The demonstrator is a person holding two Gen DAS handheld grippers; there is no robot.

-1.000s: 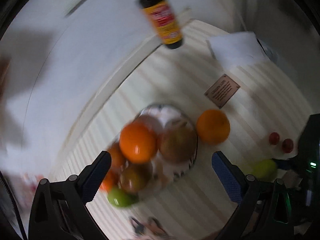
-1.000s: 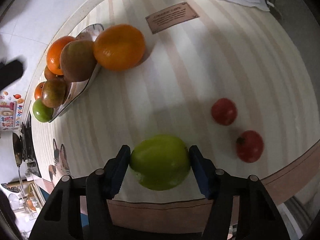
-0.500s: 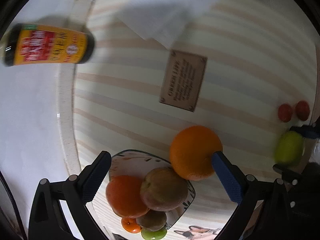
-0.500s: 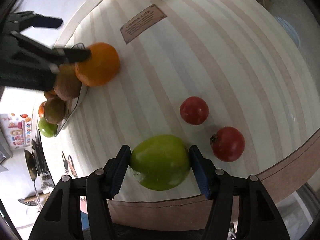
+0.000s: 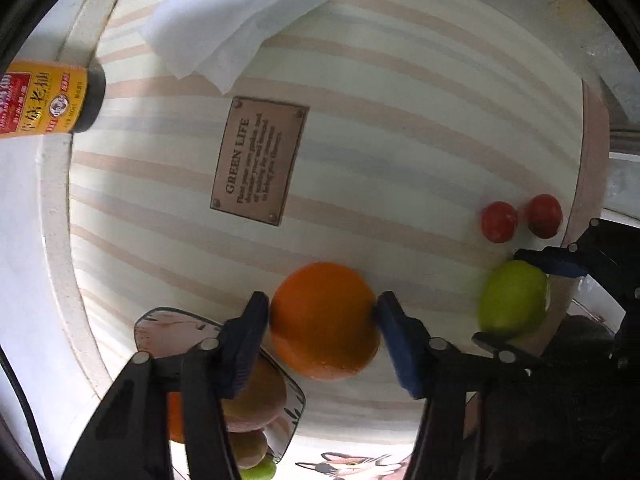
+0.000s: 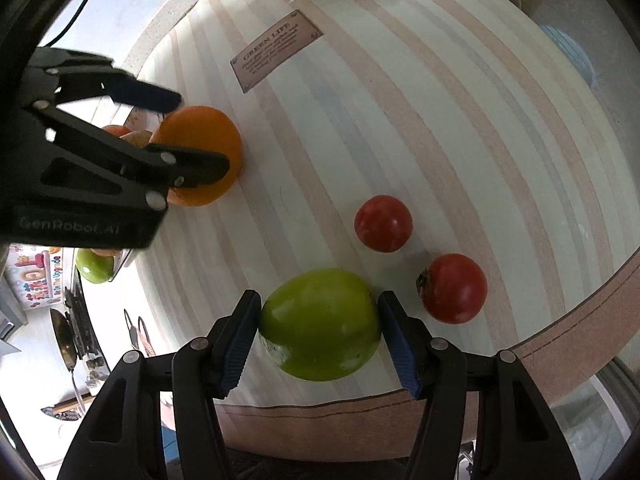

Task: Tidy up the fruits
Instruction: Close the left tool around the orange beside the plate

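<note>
Left claw (image 5: pixel 320 320) closed on the orange (image 5: pixel 325 320), pads touching both sides – lower centre of frame, just beside the fruit plate (image 5: pixel 160 324) at lower left. Right claw (image 6: pixel 318 326) clamps the green apple (image 6: pixel 320 324) near the striped worktop (image 6: pixel 400 120) edge, probably resting on it. Two tomatoes (image 6: pixel 383 223) sit right of the apple – apart from it.
</note>
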